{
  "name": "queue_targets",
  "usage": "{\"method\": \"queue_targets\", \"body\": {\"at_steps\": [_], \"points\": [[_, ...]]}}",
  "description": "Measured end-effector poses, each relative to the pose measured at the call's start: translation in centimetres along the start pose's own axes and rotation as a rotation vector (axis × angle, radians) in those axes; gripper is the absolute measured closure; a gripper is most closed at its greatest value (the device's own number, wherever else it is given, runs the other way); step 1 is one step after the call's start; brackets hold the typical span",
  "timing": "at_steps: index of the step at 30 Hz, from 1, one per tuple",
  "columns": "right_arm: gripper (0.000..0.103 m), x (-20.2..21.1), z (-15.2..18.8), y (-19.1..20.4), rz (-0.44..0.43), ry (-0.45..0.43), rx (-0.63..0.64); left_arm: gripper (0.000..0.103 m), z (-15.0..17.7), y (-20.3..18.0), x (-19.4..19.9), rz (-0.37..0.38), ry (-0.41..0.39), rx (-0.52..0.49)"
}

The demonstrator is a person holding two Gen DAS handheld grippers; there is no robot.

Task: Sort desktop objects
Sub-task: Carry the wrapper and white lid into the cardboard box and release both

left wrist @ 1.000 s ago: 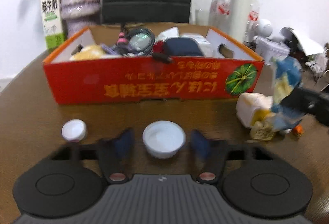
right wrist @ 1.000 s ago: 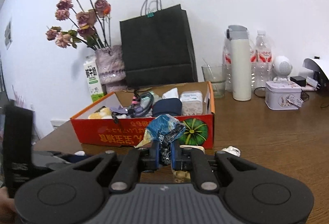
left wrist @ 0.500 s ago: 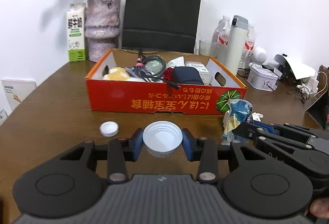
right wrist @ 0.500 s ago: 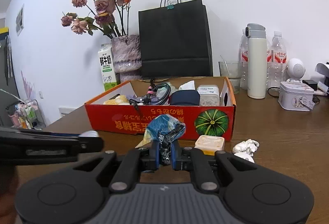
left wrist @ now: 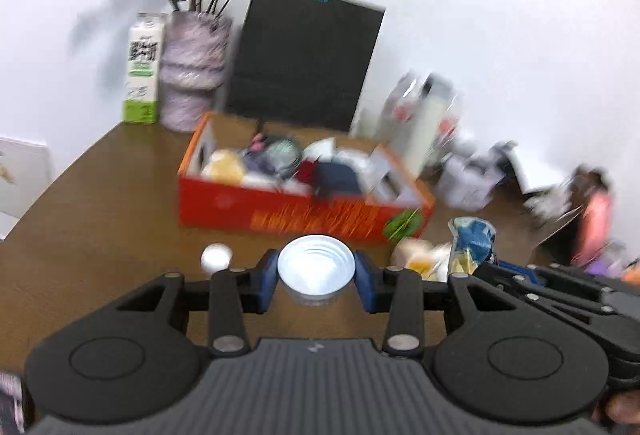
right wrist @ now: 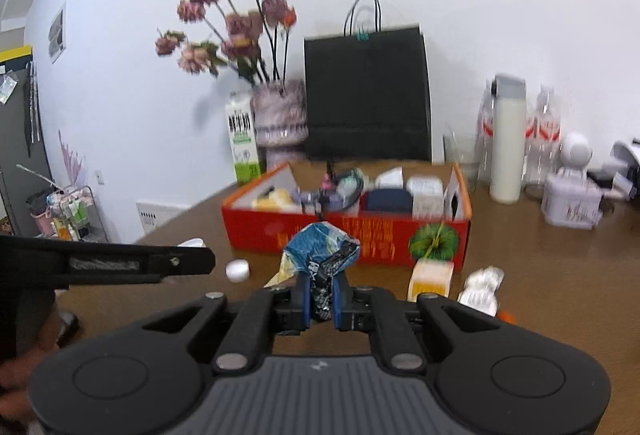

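My left gripper is shut on a white round cup and holds it above the brown table. My right gripper is shut on a crumpled blue snack wrapper, also lifted; it also shows in the left wrist view. A red cardboard box full of small items stands behind both, and shows in the left wrist view too. A small white lid lies on the table in front of the box.
A yellow-white tub and crumpled white paper lie by the box's right corner. Behind stand a flower vase, milk carton, black paper bag, white thermos, bottles and a tin.
My left gripper has closed on the white cup and lifted it off the table. Both grippers have risen and pulled back from the box. The right still holds the wrapper.
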State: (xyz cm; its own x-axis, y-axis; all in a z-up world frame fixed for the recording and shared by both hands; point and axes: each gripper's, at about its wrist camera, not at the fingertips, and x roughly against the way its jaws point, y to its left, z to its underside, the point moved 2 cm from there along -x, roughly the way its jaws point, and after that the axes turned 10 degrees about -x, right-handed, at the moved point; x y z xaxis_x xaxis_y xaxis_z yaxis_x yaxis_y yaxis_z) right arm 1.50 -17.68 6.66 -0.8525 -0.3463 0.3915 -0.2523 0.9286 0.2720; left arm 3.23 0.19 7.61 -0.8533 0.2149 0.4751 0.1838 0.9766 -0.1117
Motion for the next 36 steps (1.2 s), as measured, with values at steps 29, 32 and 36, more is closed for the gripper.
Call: {"method": "queue_targets", "body": {"at_steps": [29, 32, 36], "points": [[0.050, -29.6, -15.3, -10.9, 0.322, 0.461, 0.125, 0.037, -14.1, 10.5, -27.6, -0.161, 0.318, -0.139], [0.046, -28.3, -16.6, -10.5, 0.304, 0.430, 0.093, 0.024, -14.6, 9.7, -26.8, -0.162, 0.317, -0.148], [0.044, -26.0, -17.4, -9.3, 0.275, 0.405, 0.057, 0.024, -14.9, 8.8, -24.5, -0.191, 0.328, -0.146]]}}
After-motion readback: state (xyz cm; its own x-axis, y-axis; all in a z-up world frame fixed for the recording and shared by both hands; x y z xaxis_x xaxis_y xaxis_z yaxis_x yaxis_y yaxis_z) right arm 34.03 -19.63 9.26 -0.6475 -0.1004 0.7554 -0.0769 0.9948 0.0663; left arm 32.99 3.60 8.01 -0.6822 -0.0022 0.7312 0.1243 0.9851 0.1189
